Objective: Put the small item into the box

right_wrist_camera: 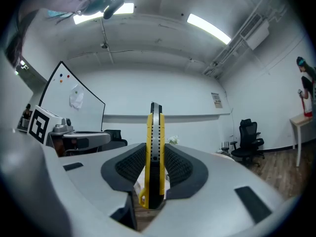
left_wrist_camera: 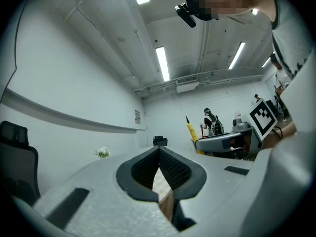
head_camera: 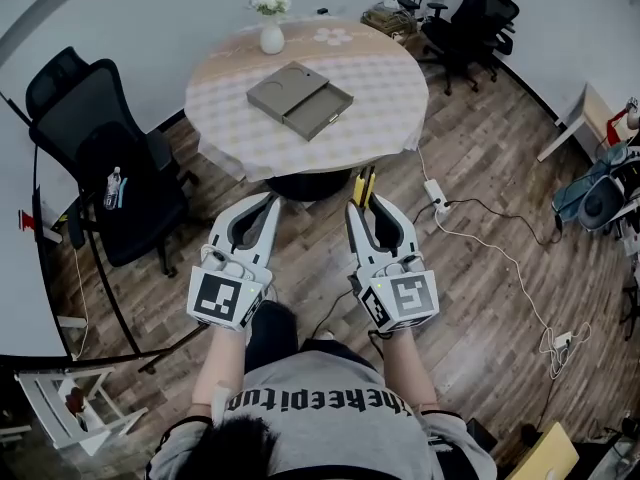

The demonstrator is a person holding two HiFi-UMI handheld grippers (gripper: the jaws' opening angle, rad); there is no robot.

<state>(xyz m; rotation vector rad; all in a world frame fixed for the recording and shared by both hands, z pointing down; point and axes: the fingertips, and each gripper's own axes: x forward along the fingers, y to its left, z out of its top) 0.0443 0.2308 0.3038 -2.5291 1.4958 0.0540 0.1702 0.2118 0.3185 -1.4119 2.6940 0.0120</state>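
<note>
Two grippers are in my view. My right gripper (head_camera: pixel 362 212) squeezes a yellow knife (right_wrist_camera: pixel 154 152) that points toward 12 o'clock. My left gripper (head_camera: pixel 270 206) is pressed together with nothing in it. The box (head_camera: pixel 298 98) lies on the round table (head_camera: pixel 385 83) at 12 o'clock, with its drawer slid out

- Yellow-and-black plastic utility knife (right_wrist_camera: pixel 154 127), clamped in the right gripper (right_wrist_camera: pixel 155 146): smooth, faintly glossy yellow casing.
- Right gripper and left gripper (left_wrist_camera: pixel 159 149): matt, finely grained pale grey plastic shells, with black ribbed, rubbery-looking pads (right_wrist_camera: pixel 129 167).
- Round cloth-covered table (head_camera: pixel 390 88), twelve o'clock in the head view: matt, pale checked cloth.
- Flat grey-brown box (head_camera: pixel 298 98) on the table: matt, cardboard-like.
- Small white vase (head_camera: pixel 271 38), eleven o'clock on the table: smooth.
- Brown plank floor (head_camera: pixel 480 268): wood, with a soft sheen.
</note>
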